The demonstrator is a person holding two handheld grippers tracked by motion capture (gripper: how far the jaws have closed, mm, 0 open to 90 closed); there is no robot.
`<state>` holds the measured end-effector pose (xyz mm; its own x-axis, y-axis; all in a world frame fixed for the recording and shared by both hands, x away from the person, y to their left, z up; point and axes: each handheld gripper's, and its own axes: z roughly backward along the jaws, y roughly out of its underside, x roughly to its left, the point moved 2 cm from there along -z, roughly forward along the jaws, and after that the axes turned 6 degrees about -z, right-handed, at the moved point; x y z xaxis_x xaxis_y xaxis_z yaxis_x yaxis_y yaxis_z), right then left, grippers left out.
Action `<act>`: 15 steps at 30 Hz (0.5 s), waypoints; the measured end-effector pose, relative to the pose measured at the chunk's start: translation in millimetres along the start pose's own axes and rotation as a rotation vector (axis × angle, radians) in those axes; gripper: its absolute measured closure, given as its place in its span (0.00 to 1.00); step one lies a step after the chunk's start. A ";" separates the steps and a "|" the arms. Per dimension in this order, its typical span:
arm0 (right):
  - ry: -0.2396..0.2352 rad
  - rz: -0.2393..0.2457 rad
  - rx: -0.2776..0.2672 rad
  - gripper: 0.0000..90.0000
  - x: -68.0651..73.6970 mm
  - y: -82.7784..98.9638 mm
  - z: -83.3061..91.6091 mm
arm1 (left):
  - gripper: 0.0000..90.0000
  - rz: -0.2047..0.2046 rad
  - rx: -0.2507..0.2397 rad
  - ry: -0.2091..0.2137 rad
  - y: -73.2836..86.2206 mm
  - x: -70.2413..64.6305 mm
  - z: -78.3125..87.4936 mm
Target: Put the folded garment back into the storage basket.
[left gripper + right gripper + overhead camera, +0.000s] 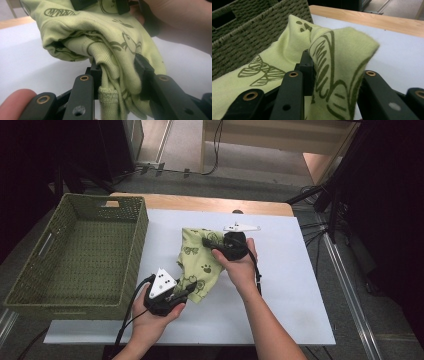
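Both grippers have hold of the green cloth [200, 260], which sits bunched near the middle of the white table [300, 290], just right of the woven basket [75, 255]. The left gripper [184, 291] is clamped on the near end, where a ribbed hem [108, 75] is squeezed between its jaws. The right gripper [207, 241] pinches a fold at the far end, printed fabric [332, 70] pressed between its jaws. The cloth hangs between the two, part of it lifted off the table, and sags in loose folds rather than pulled flat.

To me this looks like the carry step: the cloth is gripped at two ends and about to go somewhere, most likely into the basket at the left, which is empty. The next move would need both hands to travel left together, high enough that the hanging folds pass over the basket's near wall, before either grip lets go.
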<state>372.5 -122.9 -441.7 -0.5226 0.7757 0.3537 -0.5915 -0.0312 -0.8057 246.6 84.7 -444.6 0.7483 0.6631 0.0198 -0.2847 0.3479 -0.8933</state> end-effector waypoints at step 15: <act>-0.018 0.021 -0.018 0.74 20.2 -21.5 -15.3 | 0.73 0.006 -0.045 -0.063 -18.5 18.0 20.5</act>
<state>384.1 -96.9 -424.5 -0.5461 0.7635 0.3447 -0.5689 -0.0360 -0.8216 253.0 103.9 -418.5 0.7069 0.7061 0.0410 -0.2609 0.3142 -0.9128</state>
